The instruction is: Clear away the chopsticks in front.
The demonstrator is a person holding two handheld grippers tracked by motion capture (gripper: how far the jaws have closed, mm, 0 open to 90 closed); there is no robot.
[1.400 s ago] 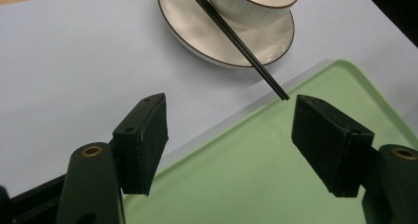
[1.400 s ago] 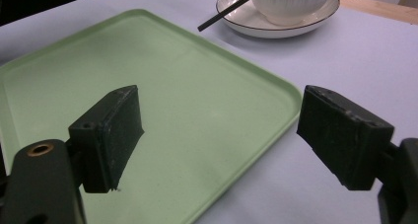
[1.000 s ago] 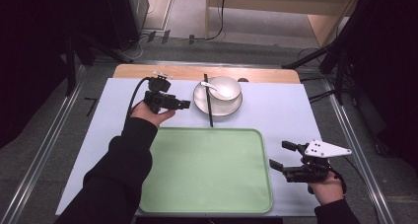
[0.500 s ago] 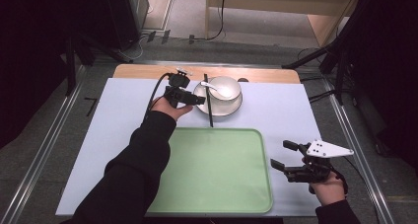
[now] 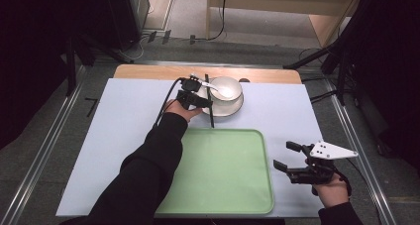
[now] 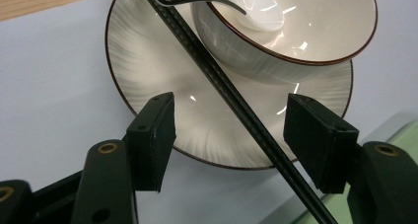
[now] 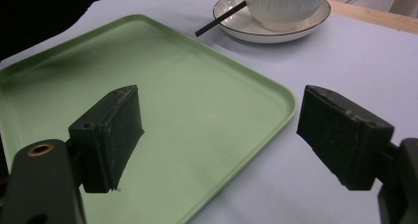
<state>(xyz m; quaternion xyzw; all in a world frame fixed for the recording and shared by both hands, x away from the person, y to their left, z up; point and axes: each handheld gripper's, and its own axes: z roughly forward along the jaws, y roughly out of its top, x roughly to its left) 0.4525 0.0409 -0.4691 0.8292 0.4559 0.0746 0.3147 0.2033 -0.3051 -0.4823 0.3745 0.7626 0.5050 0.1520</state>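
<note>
A white bowl [image 5: 225, 90] with a white spoon [image 5: 213, 85] in it stands on a white plate [image 5: 233, 108] at the far middle of the table. Black chopsticks [image 5: 210, 113] lie across the plate's left rim. In the left gripper view, my left gripper [image 6: 234, 108] hangs just over that rim. Its jaws have just been closing a little and stand open, with the chopsticks [image 6: 236, 100] between them and untouched. My right gripper [image 5: 285, 157] is open and holds nothing, right of the green tray [image 5: 223, 175].
The tray [image 7: 197, 86] lies bare at the table's near middle, on a pale blue mat [image 5: 124, 121]. A wooden strip [image 5: 148, 71] runs along the far edge. Metal rails border both sides of the table.
My left gripper has moved right and down from left of the plate to over its rim and the chopsticks. The right gripper has stayed in place.
</note>
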